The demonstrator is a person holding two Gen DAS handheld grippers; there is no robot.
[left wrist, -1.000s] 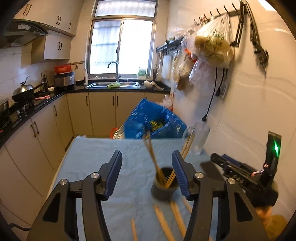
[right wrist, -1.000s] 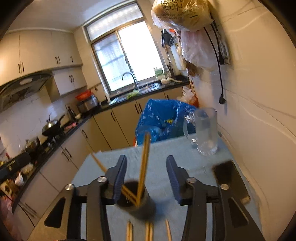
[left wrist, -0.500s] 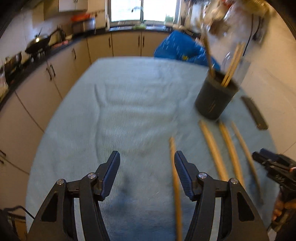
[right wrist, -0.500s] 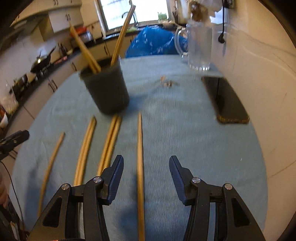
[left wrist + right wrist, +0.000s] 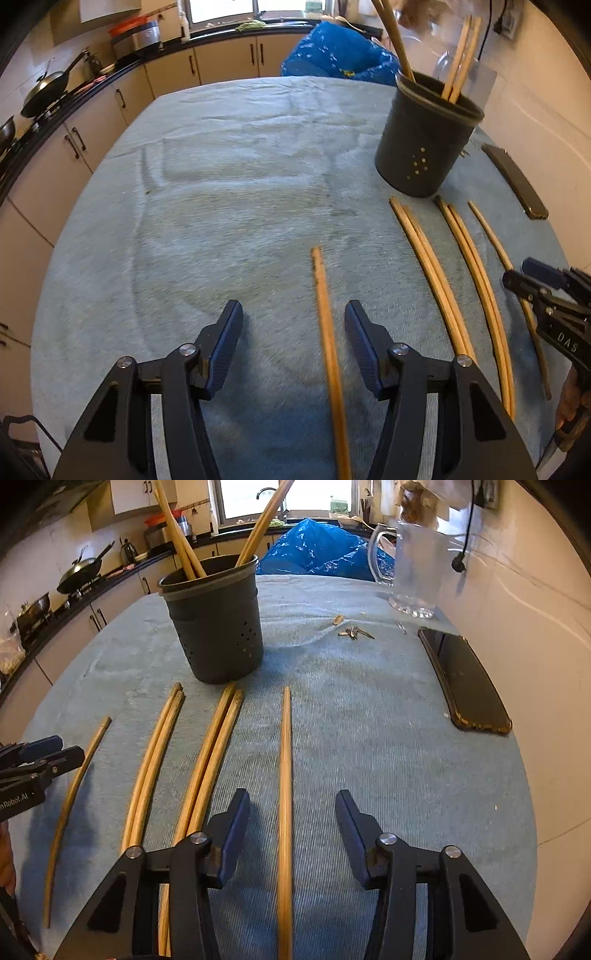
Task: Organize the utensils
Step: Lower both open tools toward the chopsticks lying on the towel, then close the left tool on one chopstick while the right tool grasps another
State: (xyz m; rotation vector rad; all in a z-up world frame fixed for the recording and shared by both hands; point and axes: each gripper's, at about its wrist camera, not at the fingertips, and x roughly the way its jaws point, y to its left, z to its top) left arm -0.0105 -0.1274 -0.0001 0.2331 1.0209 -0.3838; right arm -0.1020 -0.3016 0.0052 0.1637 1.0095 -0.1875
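A dark grey utensil holder [image 5: 424, 144] [image 5: 216, 627] stands on the blue-grey tablecloth with three wooden chopsticks in it. Several more chopsticks lie flat in front of it. My left gripper [image 5: 293, 332] is open, low over the cloth, with a single chopstick [image 5: 328, 354] lying between its fingers. My right gripper [image 5: 291, 819] is open, with the rightmost chopstick [image 5: 285, 775] lying between its fingers. Two pairs of chopsticks [image 5: 184, 760] lie between these singles. The right gripper also shows at the left wrist view's right edge [image 5: 546, 295].
A black phone [image 5: 463, 679] lies at the table's right side near the wall. A clear glass mug [image 5: 413, 572] stands at the back right, keys [image 5: 354, 632] in front of it. A blue plastic bag [image 5: 317, 550] sits beyond the table's far edge.
Both grippers tilted down from looking across the kitchen to close over the table. Each now has a lying chopstick between its open fingers.
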